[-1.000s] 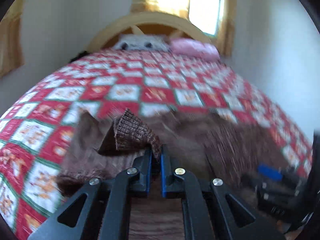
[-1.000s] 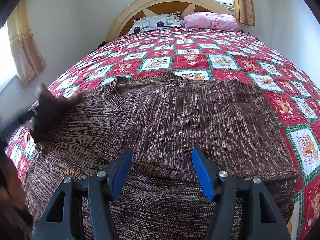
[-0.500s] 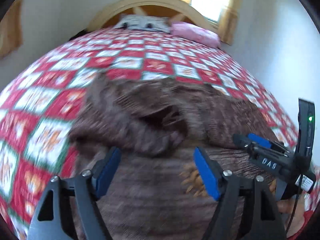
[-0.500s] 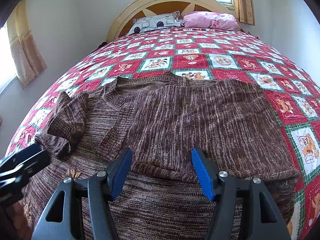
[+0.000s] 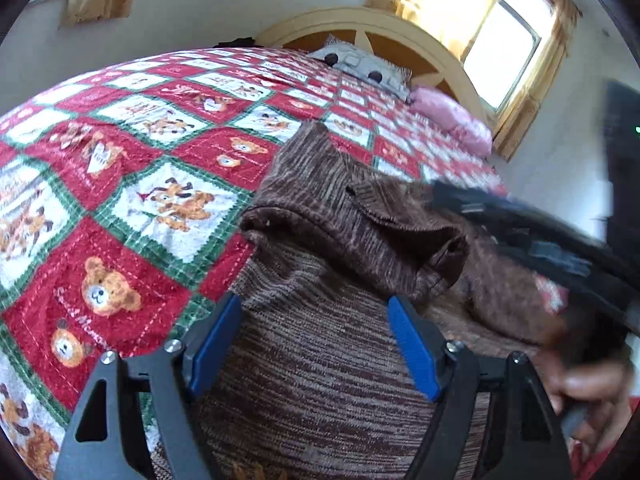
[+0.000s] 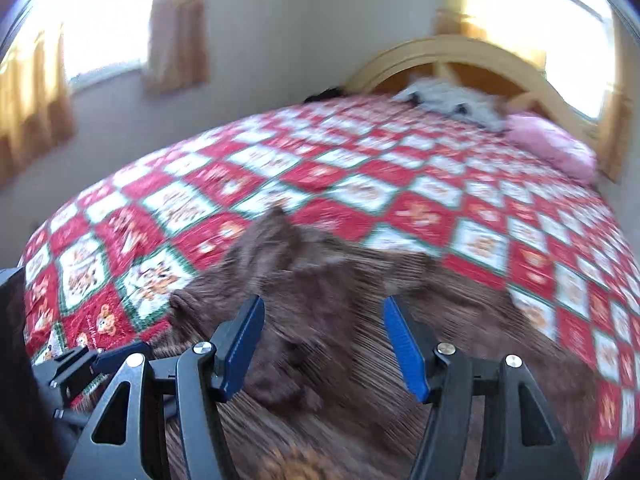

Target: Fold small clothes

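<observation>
Left gripper (image 5: 316,344), jaws apart, hovers over brown sweater (image 5: 360,220).

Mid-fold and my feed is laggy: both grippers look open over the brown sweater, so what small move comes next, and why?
Probably bring the left gripper down to flatten the folded-in sleeve. Its cuff lies bunched on the sweater, not flat. Both the left and right gripper are open and hold nothing; the right view is blurred.

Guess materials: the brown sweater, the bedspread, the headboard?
Brown sweater: looks like knitted yarn, matte, with visible ribbing and marled brown-beige stripes. Bedspread: seems printed quilted cotton, soft matte, stitched squares with bears. Headboard: probably wood or laminate, smooth pale-yellow painted arch; cannot tell which.
</observation>
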`<action>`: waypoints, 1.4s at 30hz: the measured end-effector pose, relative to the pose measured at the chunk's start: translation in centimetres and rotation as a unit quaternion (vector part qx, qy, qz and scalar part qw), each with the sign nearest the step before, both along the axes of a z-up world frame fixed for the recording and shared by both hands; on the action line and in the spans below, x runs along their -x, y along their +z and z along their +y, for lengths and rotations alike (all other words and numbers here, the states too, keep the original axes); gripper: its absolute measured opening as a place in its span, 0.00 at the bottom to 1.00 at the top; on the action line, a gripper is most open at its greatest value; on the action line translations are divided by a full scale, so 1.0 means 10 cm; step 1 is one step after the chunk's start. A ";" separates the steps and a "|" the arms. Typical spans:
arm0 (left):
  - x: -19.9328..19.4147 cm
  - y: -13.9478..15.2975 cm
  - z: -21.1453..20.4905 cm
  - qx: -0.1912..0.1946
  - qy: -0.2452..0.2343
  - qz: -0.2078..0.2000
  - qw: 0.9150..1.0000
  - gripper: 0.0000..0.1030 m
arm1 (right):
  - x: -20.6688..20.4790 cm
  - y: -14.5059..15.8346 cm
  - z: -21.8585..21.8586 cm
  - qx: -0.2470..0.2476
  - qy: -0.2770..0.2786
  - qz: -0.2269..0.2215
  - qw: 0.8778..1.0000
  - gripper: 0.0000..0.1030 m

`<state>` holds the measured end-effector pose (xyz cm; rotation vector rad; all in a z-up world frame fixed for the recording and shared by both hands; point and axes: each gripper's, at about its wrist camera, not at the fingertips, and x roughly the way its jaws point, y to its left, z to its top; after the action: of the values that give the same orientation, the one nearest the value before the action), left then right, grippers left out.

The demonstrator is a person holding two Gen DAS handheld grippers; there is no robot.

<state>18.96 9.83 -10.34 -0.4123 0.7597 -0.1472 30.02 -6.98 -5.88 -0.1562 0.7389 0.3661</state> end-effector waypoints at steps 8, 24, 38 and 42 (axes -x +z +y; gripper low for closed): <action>0.01 -0.03 0.12 0.039 0.003 -0.005 0.999 0.77 | -0.46 -0.56 0.09 -0.014 0.009 0.118 0.993 0.17; -0.03 -0.06 0.15 0.044 0.002 -0.004 0.999 0.78 | -0.09 -0.91 -1.38 -0.343 -0.178 0.162 0.908 0.04; -0.05 -0.06 0.15 0.042 0.000 -0.003 0.999 0.79 | -0.28 -0.90 -1.42 -0.365 -0.179 0.194 0.893 0.35; -0.04 -0.06 0.14 0.043 0.001 -0.004 0.999 0.79 | -0.41 -0.85 -1.33 -0.351 -0.182 0.191 0.898 0.41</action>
<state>19.41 11.24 -10.90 -0.4938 0.7476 -0.1802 34.15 -20.25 -14.38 0.7512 0.9569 0.2849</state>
